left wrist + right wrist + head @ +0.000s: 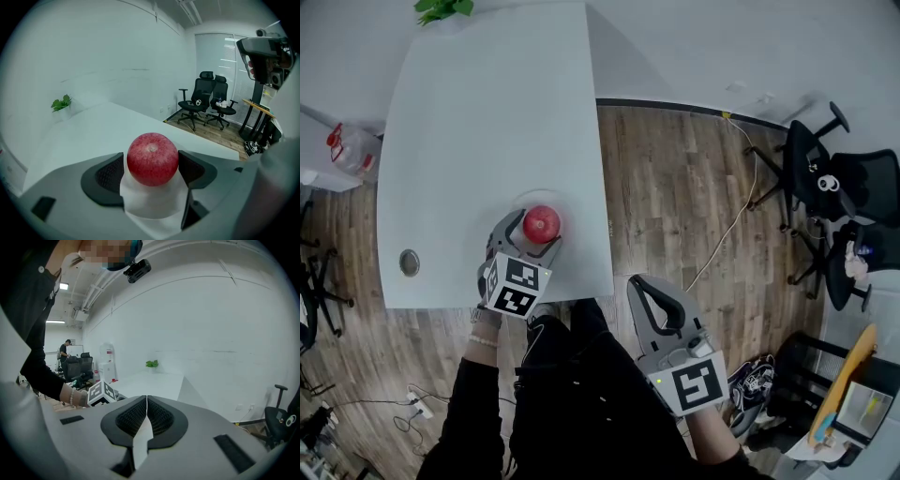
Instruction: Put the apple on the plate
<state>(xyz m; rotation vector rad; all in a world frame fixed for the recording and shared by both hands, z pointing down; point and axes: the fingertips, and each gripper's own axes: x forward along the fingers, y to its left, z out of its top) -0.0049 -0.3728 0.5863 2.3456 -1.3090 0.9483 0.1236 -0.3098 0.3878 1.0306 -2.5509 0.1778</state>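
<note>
A red apple (542, 223) sits between the fingers of my left gripper (536, 236), over a pale plate (525, 198) near the white table's front right edge. In the left gripper view the apple (152, 159) fills the gap between the two dark pads (108, 174), which close in on both its sides. My left gripper (151, 172) is shut on the apple. My right gripper (643, 285) hangs off the table, over the wooden floor beside the person's legs. Its pads (136, 417) meet with nothing between them.
The white table (487, 112) has a round cable hole (410, 262) at its front left and a small green plant (442, 8) at the far end. A water bottle (352, 148) stands left of it. Black office chairs (834, 187) and a floor cable (733, 216) lie to the right.
</note>
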